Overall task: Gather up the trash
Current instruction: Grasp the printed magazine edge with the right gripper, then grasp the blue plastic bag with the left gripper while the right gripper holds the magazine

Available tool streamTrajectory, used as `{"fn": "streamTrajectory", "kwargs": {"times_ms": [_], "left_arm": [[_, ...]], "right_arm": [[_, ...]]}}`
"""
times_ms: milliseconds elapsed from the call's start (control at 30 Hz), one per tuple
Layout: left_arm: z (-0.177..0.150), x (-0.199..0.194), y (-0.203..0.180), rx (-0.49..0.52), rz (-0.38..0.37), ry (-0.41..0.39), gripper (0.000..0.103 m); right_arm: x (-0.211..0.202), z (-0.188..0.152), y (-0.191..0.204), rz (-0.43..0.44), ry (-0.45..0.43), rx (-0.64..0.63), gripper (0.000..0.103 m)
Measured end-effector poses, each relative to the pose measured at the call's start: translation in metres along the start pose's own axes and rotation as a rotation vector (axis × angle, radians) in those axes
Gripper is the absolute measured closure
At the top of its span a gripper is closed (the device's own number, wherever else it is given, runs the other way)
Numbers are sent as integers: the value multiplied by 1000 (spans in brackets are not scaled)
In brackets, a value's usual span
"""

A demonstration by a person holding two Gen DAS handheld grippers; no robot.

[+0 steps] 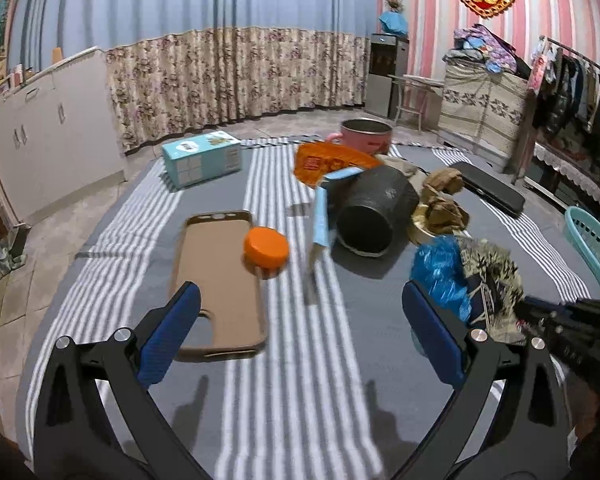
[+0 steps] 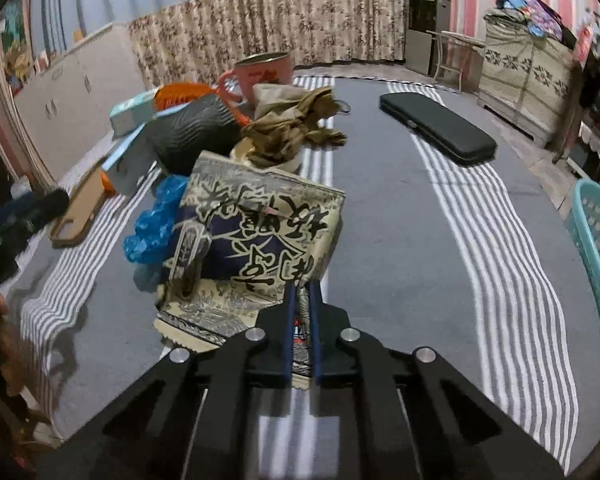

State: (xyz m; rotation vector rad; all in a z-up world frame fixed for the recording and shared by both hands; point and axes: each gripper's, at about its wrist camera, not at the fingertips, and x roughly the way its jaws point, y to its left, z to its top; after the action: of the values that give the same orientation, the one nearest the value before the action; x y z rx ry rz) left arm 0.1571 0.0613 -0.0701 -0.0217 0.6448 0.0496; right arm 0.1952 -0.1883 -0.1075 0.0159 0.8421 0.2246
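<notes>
My right gripper [image 2: 302,292] is shut on the edge of a beige and dark blue printed snack bag [image 2: 256,236] and holds it just above the striped cloth; the bag also shows in the left wrist view [image 1: 488,280]. A crumpled blue plastic bag [image 2: 156,220] lies against its left side and shows in the left wrist view too [image 1: 440,272]. My left gripper [image 1: 300,308] is open and empty over the cloth, left of the blue bag. A brown phone case [image 1: 216,280] and an orange lid [image 1: 266,248] lie ahead of its left finger.
A black cylinder [image 1: 374,208] lies on its side with a light blue carton [image 1: 324,216] beside it. Crumpled brown paper [image 1: 444,200], an orange packet [image 1: 328,160], a pink pot [image 1: 366,134], a teal box [image 1: 202,158] and a black case [image 2: 436,128] lie around. A teal basket [image 2: 596,248] stands at the right.
</notes>
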Motion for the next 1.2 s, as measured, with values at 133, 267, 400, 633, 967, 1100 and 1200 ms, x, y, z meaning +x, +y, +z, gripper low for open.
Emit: {"fn": "streamTrajectory", "kwargs": {"times_ms": [133,267,400,633,967,1100,1200], "left_arm": [[2,8,-18,21,-39,23,6],[6,13,-39,34,-95,36,6],[9,18,-68,70,-142,44,6],[6,35,-105,146,-140,103,10],[13,51,-115,166,-150,150,74],[24,42,-124,167,-148,100,75],[34,33,-140,197,-150,53,75]], "right_arm": [[-11,4,-33,-14,-25,64,97],[-27,8,-73,-75,-47,90,97],[-38,9,-106,-128,-58,104,97],[-47,5,-156,-129,-94,182,97],[-45,-2,-169,-64,-128,227,97],[-53,2,-171,-64,-159,229,97],[-63,4,-183,-77,-191,256,97]]}}
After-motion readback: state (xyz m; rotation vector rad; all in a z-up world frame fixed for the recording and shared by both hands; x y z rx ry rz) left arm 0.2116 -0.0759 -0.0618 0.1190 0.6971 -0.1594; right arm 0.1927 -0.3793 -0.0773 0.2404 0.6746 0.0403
